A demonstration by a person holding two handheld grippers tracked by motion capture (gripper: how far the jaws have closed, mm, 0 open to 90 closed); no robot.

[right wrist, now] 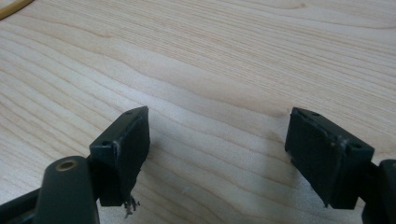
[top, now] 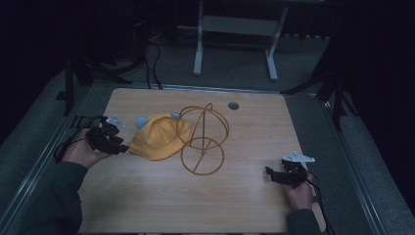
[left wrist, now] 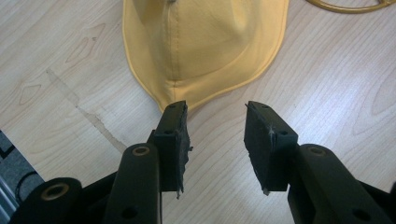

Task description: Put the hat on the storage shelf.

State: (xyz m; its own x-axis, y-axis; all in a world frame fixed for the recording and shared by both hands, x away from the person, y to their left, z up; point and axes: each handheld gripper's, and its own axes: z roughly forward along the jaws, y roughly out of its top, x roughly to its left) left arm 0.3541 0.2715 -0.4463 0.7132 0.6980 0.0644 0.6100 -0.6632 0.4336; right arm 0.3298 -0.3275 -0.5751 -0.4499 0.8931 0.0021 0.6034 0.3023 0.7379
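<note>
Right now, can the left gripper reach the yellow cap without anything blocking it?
Probably yes. The left gripper has its jaws open and points at the near edge of the yellow cap, with bare table between them. The wire stand lies on the cap's far side.

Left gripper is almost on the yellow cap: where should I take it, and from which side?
Take the yellow cap by its near hem, probably where it tapers to a point just ahead of the open left gripper. Come in low along the table; the fabric lies flat there, thin enough to pinch.
</note>
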